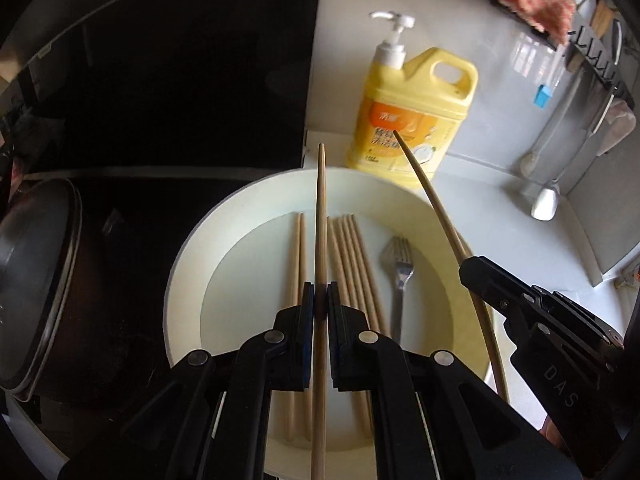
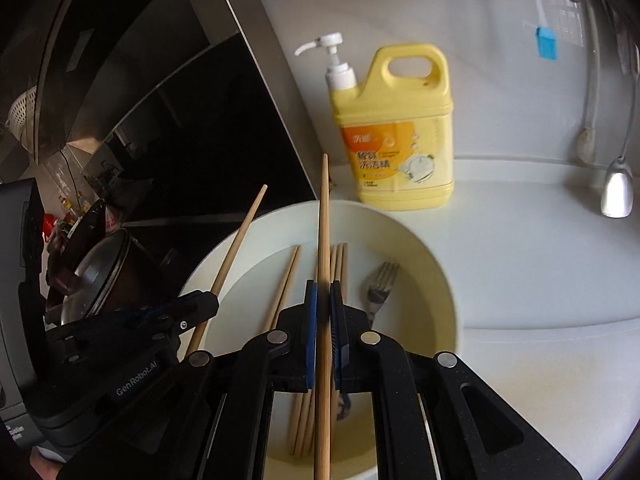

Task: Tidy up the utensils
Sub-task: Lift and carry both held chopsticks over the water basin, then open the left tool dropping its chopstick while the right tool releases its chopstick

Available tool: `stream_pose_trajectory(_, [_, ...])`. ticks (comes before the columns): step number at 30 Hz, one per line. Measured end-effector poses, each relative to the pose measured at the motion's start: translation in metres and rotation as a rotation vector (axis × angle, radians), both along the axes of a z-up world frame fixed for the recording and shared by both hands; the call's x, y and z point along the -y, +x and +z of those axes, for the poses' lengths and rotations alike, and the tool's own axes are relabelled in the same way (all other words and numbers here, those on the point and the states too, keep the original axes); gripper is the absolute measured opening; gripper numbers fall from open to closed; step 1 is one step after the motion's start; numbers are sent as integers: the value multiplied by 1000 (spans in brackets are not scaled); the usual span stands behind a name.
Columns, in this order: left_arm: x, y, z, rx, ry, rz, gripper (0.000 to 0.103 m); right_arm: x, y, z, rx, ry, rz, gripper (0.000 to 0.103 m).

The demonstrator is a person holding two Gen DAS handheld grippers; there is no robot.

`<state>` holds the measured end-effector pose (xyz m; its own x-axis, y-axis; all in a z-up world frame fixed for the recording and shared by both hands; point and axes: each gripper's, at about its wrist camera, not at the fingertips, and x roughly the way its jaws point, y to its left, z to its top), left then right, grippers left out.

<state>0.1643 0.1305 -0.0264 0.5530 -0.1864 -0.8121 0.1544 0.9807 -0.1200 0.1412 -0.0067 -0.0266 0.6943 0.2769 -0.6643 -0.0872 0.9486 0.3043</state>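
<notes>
Left wrist view looks down over a pale round basin [image 1: 188,264] on a white counter [image 1: 520,248], hemmed on the left by a dark pot with a lid [image 1: 36,272] and at the back by a yellow detergent jug [image 1: 416,108]; bare counter lies open to the right. Left gripper [image 1: 321,300] is clamped tight on one wooden chopstick [image 1: 321,216], raised above the basin. Right gripper [image 2: 323,304] pinches a second chopstick [image 2: 325,220] the same way, also clear of the basin. Inside the basin lie loose chopsticks [image 1: 352,256], two to the left of the held stick and roughly four to its right, the exact count unclear, and one metal fork [image 1: 398,264] beside them.
</notes>
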Motion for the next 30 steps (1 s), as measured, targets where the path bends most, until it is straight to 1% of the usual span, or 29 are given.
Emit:
stream_pose_trajectory(3, [-8, 12, -21, -46, -1, 23, 7, -13, 13, -16, -65, -5, 17, 6])
stream_pose_trajectory(6, [-11, 20, -34, -88, -19, 42, 8, -17, 22, -30, -121, -13, 30, 6])
stream_pose_trajectory(10, [-10, 22, -44, -115, -5, 51, 8, -17, 29, -41, -169, -3, 42, 6])
stream_pose_trajectory(14, [-12, 21, -50, -143, 4, 76, 8, -13, 34, -49, -196, -4, 51, 6])
stream_pose_trajectory(16, [-14, 20, -50, -145, 9, 90, 10, -12, 33, -51, -216, -8, 65, 7])
stream_pose_trajectory(17, [-15, 18, -48, -144, 14, 96, 20, -11, 33, -51, -222, -19, 62, 7])
stream_pose_trajectory(18, [-17, 16, -45, -137, 19, 104, 40, -9, 31, -49, -219, -29, 60, 8])
stream_pose_trajectory(19, [-16, 13, -42, -125, 29, 118, 53, -7, 29, -45, -207, -37, 59, 9])
stream_pose_trajectory(20, [-18, 10, -37, -106, 39, 135, 70, -3, 25, -40, -191, -44, 57, 9])
stream_pose_trajectory(21, [-19, 7, -33, -90, 44, 148, 73, -1, 23, -36, -176, -52, 56, 10])
stream_pose_trajectory(22, [-21, 4, -29, -82, 42, 153, 73, 3, 20, -31, -160, -58, 52, 12])
stream_pose_trajectory(23, [-22, 1, -25, -81, 42, 159, 73, 6, 16, -26, -146, -60, 48, 19])
stream_pose_trajectory(24, [-23, -1, -23, -83, 51, 172, 79, 10, 14, -23, -135, -58, 45, 27])
stream_pose_trajectory(25, [-25, -3, -21, -82, 62, 189, 82, 13, 10, -19, -124, -59, 43, 31])
stream_pose_trajectory(26, [-27, -6, -18, -77, 65, 203, 86, 15, 6, -16, -115, -67, 44, 36])
stream_pose_trajectory(27, [-30, -10, -15, -71, 66, 217, 88, 18, 2, -13, -107, -76, 42, 39])
stream_pose_trajectory(28, [-31, -13, -11, -68, 70, 229, 89, 20, -2, -10, -98, -79, 42, 40])
stream_pose_trajectory(30, [-31, -19, -5, -65, 81, 240, 91, 25, -9, -5, -94, -76, 39, 45])
